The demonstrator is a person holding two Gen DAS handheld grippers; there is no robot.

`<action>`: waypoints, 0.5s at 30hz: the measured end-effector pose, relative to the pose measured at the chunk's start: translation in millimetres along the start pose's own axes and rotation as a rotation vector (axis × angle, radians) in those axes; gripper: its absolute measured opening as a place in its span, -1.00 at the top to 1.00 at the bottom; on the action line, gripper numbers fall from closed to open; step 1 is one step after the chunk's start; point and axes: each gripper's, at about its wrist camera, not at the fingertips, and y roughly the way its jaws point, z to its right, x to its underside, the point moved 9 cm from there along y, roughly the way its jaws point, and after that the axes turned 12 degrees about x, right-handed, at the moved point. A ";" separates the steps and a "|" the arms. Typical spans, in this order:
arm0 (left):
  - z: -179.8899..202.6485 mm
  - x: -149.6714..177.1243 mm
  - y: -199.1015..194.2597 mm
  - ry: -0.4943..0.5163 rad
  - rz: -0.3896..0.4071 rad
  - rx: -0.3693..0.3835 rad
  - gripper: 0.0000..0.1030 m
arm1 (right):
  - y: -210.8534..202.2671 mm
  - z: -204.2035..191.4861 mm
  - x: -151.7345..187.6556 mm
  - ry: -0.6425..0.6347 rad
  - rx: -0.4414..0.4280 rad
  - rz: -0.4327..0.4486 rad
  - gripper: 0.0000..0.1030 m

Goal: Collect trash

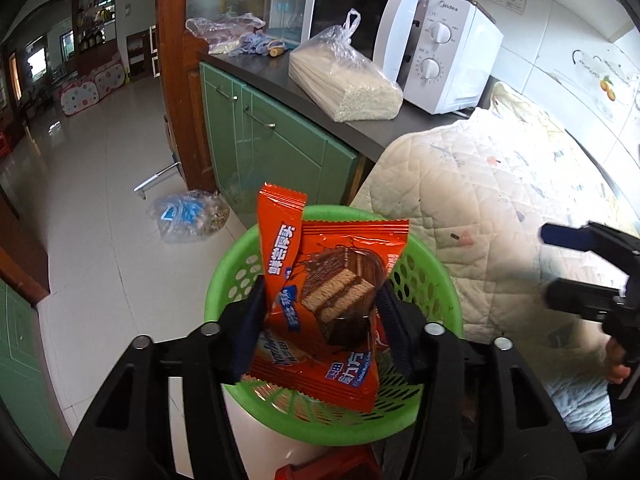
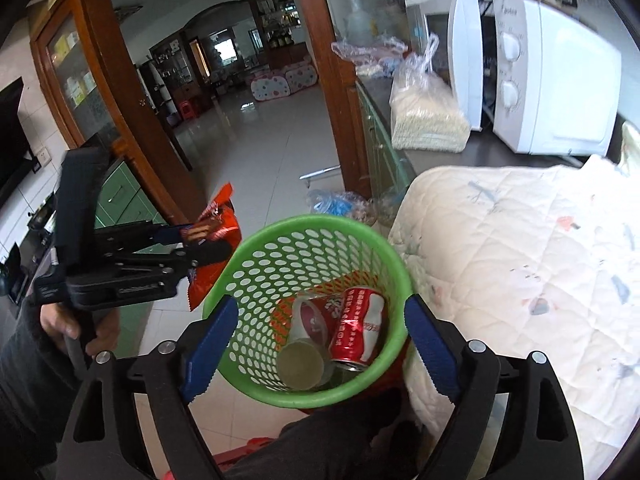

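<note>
My left gripper (image 1: 320, 320) is shut on orange snack wrappers (image 1: 320, 280) and holds them over the green perforated basket (image 1: 436, 276). In the right wrist view the left gripper (image 2: 204, 240) with the wrappers (image 2: 218, 232) sits at the basket's left rim (image 2: 224, 276). My right gripper (image 2: 316, 348) is open and empty, its blue pads either side of the basket's near rim. Inside the basket lie a red can (image 2: 360, 326) and a clear plastic cup (image 2: 304, 356). The right gripper also shows at the right edge of the left wrist view (image 1: 560, 264).
A white quilt (image 2: 520, 264) lies right of the basket. A counter (image 1: 360, 128) on green cabinets holds a white microwave (image 1: 440, 40) with its door open and a bag of noodles (image 1: 344, 80). A plastic bag (image 1: 188, 216) lies on the tiled floor.
</note>
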 end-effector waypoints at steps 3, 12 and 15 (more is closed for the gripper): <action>-1.1 3.2 2.5 -0.002 -0.008 -0.019 -0.38 | -8.4 1.3 2.9 -0.018 0.023 0.021 -0.65; -1.6 12.8 0.7 -0.027 -0.008 -0.036 -0.67 | -19.9 6.6 14.8 0.013 0.028 0.038 -0.70; 0.9 13.0 -3.3 -0.026 0.004 -0.046 -0.75 | -20.7 10.4 19.1 0.033 0.027 0.038 -0.70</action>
